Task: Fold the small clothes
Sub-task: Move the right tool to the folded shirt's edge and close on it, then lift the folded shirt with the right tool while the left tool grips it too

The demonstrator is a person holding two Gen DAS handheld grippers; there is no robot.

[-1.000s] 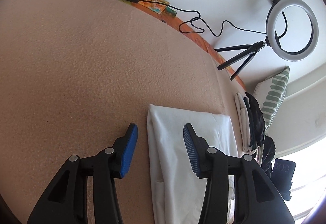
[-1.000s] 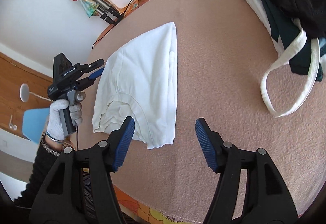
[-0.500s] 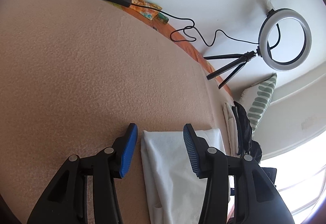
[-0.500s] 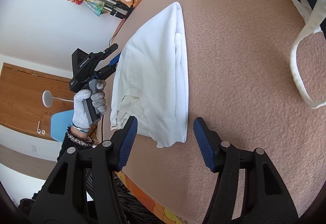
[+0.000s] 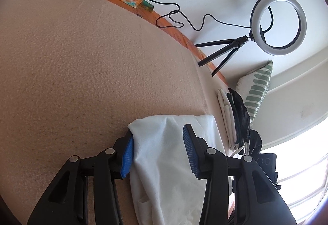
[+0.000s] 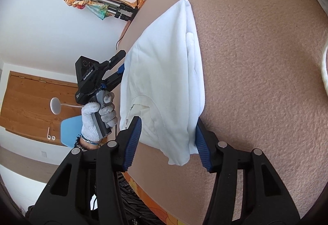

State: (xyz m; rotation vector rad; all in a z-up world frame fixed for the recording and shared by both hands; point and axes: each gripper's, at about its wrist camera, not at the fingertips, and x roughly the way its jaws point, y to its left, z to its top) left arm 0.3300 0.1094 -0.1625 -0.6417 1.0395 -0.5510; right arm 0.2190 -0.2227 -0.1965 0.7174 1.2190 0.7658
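Observation:
A white folded garment [image 6: 164, 73] lies on the beige blanket-covered surface [image 6: 256, 61]. In the left wrist view the garment [image 5: 170, 155] runs between the fingers of my left gripper [image 5: 157, 151], whose jaws stand open around its end. In the right wrist view my right gripper [image 6: 167, 143] is open, its blue pads on either side of the garment's near end. The left gripper [image 6: 121, 65] also shows there, held by a gloved hand at the garment's far-left edge.
A pile of white and dark clothes [image 5: 235, 114] and a striped cushion [image 5: 258, 85] lie at the blanket's right end. A ring light on a tripod [image 5: 276, 22] and cables [image 5: 174, 18] stand by the wall. Folded tripod legs [image 6: 102, 5] lie at the far edge.
Both grippers have moved in onto the garment's ends. The cloth now lies between each pair of open jaws, where before it lay ahead of them.

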